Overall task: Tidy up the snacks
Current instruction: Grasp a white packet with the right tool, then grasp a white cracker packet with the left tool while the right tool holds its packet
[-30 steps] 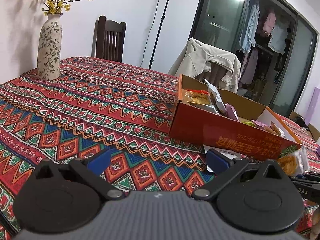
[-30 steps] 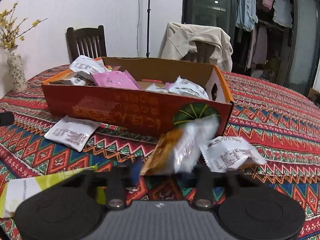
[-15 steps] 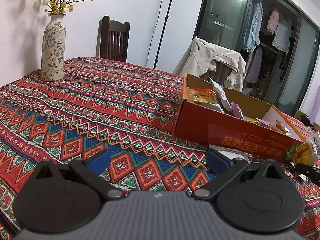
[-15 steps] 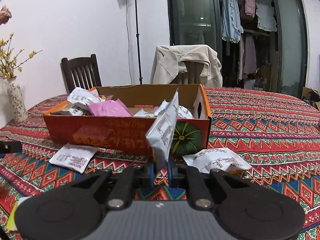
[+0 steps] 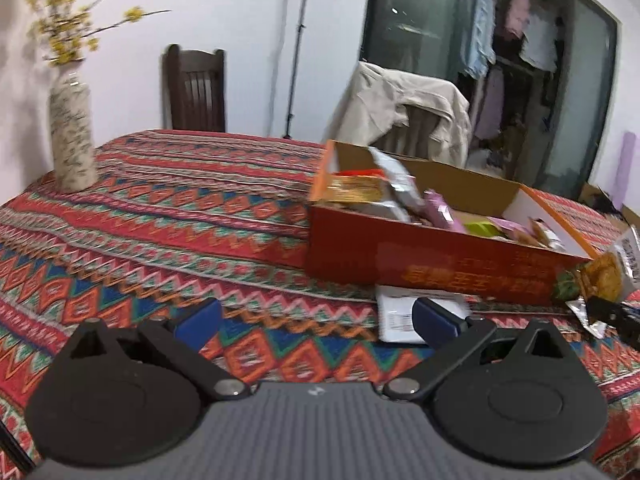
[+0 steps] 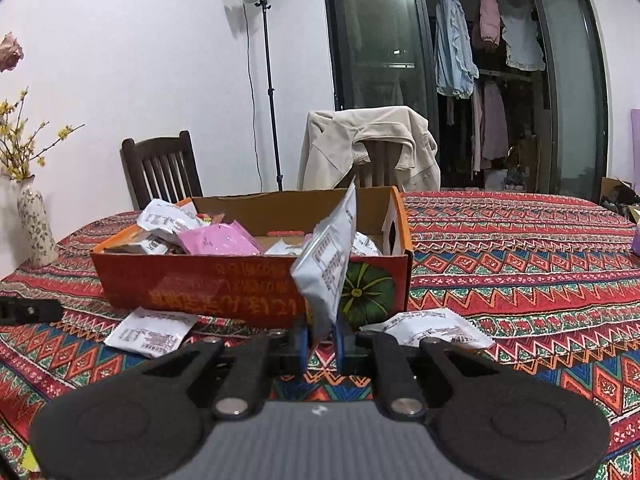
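Note:
An orange cardboard box [image 6: 224,284] [image 5: 436,266] with several snack packets in it stands on the patterned tablecloth. My right gripper [image 6: 322,340] is shut on a white snack packet [image 6: 330,264] and holds it upright, just in front of the box's near wall. The same packet [image 5: 604,276] shows at the right edge of the left wrist view. My left gripper [image 5: 316,318] is open and empty, above the cloth to the left of the box. One loose white packet [image 6: 150,332] [image 5: 396,312] lies in front of the box, another [image 6: 428,328] at its right corner.
A flowered vase [image 5: 72,136] [image 6: 36,224] stands at the table's far left. Two chairs stand behind the table, one wooden [image 6: 160,172], one with a beige jacket [image 6: 368,140] over it. A light stand [image 6: 268,80] is by the wall.
My right gripper has lifted the white packet off the table and turned it upright in front of the box. My left gripper has risen a little and stays open.

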Demonstrator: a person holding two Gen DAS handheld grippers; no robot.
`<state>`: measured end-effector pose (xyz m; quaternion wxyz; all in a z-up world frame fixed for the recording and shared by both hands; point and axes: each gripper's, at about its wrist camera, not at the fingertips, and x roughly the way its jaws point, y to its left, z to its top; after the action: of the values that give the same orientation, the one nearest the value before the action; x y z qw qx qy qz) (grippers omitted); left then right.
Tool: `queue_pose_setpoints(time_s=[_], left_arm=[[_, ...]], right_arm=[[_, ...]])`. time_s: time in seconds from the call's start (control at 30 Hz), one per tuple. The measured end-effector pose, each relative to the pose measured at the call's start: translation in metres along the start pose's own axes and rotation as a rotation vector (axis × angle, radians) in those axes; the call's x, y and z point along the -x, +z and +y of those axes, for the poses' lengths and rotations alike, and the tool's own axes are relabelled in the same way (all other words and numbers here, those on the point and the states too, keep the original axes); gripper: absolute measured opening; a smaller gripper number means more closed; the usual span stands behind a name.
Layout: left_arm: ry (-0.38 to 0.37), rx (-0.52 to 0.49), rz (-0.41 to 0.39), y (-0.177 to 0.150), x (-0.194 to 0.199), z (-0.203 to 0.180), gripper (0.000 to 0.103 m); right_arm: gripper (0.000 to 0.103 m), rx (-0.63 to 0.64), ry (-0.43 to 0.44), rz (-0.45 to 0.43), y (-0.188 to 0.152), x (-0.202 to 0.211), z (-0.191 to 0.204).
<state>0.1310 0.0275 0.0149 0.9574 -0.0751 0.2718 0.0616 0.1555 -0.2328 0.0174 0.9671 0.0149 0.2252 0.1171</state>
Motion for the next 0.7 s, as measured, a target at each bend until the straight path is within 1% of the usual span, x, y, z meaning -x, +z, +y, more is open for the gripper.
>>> queue_pose_setpoints(time_s=[0.27,0.43,0.53,0.7], left_arm=[[-0.025,-0.090,0.135,0.010,-0.044,-0.056,0.103],[-0.012,-0.121,0.182,0.009,-0.067,-0.079,0.103],[0.001,-0.133,0.195,0.009,-0.078,-0.088,0.103],[0.016,-0.151,0.250,0.008,-0.091,-0.092,0.103]], right_arm=[[0.012,-0.021,0.001,-0.015,0.000,0.004,-0.004],[0.012,-0.040,0.005,-0.003,0.001,0.001,-0.008],[0.012,-0.039,0.005,0.005,0.000,-0.001,-0.007],[0.012,-0.039,0.008,0.009,0.001,-0.004,-0.005]])
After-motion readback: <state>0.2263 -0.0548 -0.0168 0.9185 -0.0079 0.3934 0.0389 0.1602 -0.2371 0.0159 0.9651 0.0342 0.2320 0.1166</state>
